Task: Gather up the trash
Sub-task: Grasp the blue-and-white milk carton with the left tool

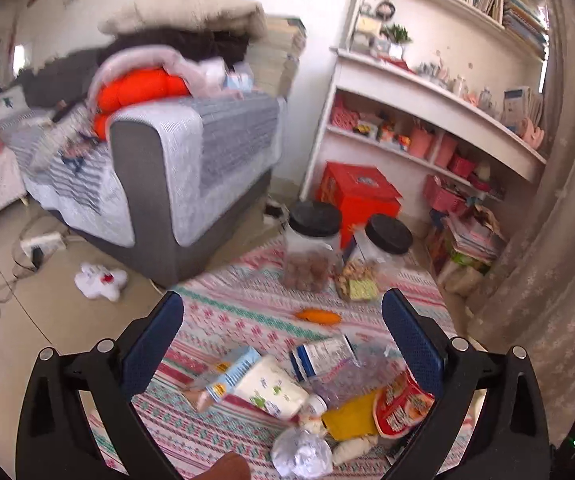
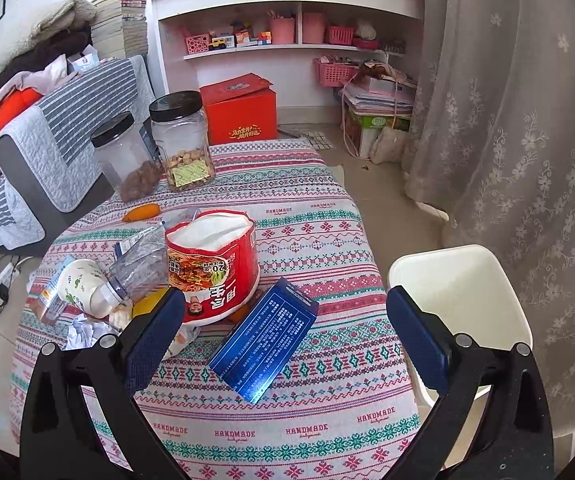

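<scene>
Patterned tablecloth (image 2: 319,216): two jars (image 2: 185,140) part-filled with snacks; noodle cup (image 2: 213,268) empty.

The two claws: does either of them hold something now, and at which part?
Nothing is held. The left claw is open above the trash pile, and the right claw is open above the blue box; neither touches anything.

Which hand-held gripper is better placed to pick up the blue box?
Right. The right hand-held gripper is open with the blue box between its fingers, beside the white bin; the left view doesn't show it.
</scene>
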The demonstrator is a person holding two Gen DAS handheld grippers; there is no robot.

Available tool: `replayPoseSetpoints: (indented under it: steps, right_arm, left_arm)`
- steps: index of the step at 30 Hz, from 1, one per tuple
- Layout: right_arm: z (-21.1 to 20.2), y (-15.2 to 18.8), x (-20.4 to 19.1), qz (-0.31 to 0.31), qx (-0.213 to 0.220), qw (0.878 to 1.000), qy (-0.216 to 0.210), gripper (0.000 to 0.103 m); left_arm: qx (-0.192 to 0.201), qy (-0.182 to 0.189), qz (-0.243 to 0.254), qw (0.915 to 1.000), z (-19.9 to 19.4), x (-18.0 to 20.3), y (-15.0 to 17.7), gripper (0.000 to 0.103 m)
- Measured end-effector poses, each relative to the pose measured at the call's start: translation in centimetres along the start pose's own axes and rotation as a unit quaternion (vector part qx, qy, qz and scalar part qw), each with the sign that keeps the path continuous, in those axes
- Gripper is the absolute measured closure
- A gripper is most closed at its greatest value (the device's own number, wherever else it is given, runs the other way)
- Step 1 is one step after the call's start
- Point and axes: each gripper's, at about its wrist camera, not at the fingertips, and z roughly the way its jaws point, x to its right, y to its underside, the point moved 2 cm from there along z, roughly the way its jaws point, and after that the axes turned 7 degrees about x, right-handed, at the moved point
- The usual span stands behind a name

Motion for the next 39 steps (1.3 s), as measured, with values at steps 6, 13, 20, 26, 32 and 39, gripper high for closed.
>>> replayPoseSetpoints:
  steps: [6,13,20,26,32,39]
  right_arm:
    - [1.1,0.4,0.3,0.01,-0.022,1.0,-0.003,0.007]
    - [2.2,0.8,-0.2,0.01,-0.051,0.998,-0.023,0.007]
    - [2.4,0.7,-0.7,-0.004,-0.052,0.998,-0.028,0.007]
    - [3.3,0.9,-1.0,-0.012,-0.062,0.998,-0.021,0.007]
    - [3.5,1.1,-1.9,-0.029,-0.059,0.997,-0.028,0.007]
    - [2.6,1.4,-4.5,-0.077,-0.041,0.993,-0.075,0.007]
  left_arm:
    - [-0.192,-0.038,-0.08,0.9774,8.6,-4.5,6.7,0.007]
    - [-0.264,-0.101,-0.082,0.9557,12.0,-8.3,7.4,0.007]
    - [-0.326,-0.107,0.096,0.9344,13.6,-6.6,9.6,0.007]
    - [-0.349,-0.116,0.18,0.9122,16.1,-6.5,11.9,0.026]
    - [-0.357,-0.078,0.172,0.915,16.4,-6.5,12.4,0.071]
    - [-0.295,-0.027,0.123,0.9471,12.6,-5.9,9.0,0.078]
